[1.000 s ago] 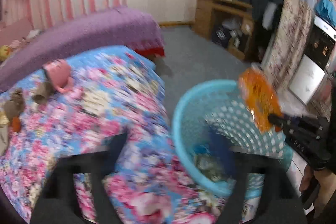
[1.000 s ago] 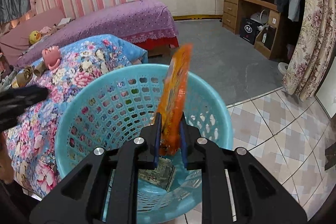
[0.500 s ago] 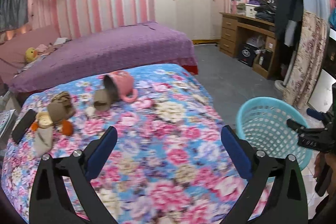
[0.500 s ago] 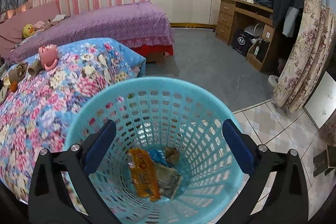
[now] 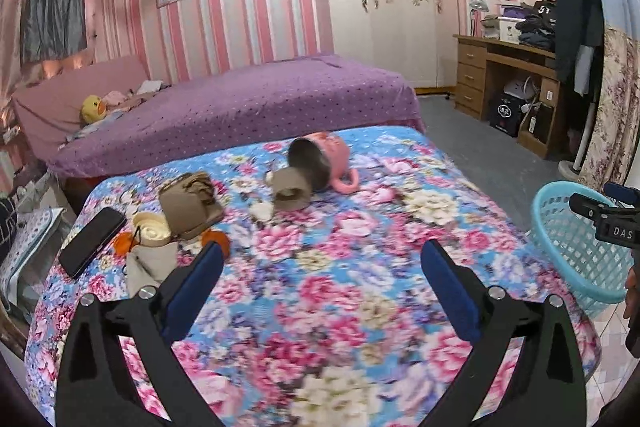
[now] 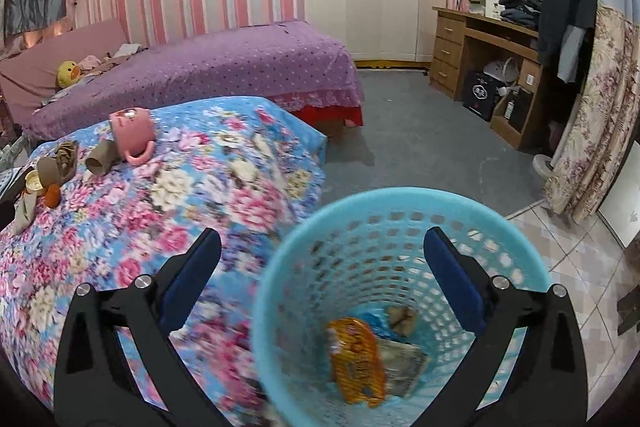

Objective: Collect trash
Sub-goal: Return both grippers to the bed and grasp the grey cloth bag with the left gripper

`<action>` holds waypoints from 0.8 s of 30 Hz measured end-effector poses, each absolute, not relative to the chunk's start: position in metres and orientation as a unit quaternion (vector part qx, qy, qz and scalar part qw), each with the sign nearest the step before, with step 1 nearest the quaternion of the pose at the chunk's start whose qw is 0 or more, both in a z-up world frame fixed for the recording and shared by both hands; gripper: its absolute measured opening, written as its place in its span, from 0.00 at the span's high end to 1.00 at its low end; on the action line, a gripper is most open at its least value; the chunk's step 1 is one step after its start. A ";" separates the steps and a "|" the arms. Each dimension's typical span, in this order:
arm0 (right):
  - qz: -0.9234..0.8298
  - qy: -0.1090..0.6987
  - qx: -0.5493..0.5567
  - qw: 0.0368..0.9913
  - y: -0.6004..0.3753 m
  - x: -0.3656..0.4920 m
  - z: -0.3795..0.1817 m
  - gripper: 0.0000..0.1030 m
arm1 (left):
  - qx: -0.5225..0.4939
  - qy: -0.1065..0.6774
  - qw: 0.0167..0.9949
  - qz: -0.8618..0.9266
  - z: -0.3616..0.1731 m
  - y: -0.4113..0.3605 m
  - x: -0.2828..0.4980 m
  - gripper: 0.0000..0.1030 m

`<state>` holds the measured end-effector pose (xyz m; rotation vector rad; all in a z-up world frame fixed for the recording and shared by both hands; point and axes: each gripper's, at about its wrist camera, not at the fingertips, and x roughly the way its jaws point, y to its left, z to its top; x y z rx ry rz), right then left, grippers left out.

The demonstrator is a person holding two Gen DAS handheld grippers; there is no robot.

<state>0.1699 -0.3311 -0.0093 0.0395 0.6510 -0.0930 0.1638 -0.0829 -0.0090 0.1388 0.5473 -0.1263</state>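
A light blue mesh basket [image 6: 400, 203] stands on the floor beside the floral bed; an orange wrapper [image 6: 356, 359] and other scraps lie in its bottom. My right gripper [image 6: 320, 263] is open and empty above the basket's left rim. My left gripper [image 5: 320, 275] is open and empty over the floral bedspread [image 5: 340, 267]. On the bed lie a cardboard tube [image 5: 290, 189], a crumpled brown paper [image 5: 192, 203], a small cream cup [image 5: 150, 229] and orange bits [image 5: 218, 239]. The basket [image 5: 576, 243] and the right gripper [image 5: 600, 211] show at the left wrist view's right edge.
A pink mug [image 5: 324, 161] lies tipped beside the tube. A black phone [image 5: 92, 241] lies at the bed's left edge. A purple bed [image 5: 240, 107] stands behind. A wooden desk [image 5: 508, 83] and hanging clothes are at the right.
My right gripper opened and let the orange wrapper fall into the basket, then shifted left. My left gripper swung away from the basket to face the bed.
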 end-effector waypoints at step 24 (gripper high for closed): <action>0.010 0.327 -0.029 0.945 -0.204 0.214 -0.013 0.04 | 0.024 0.295 0.955 0.032 -0.028 0.047 0.203 0.04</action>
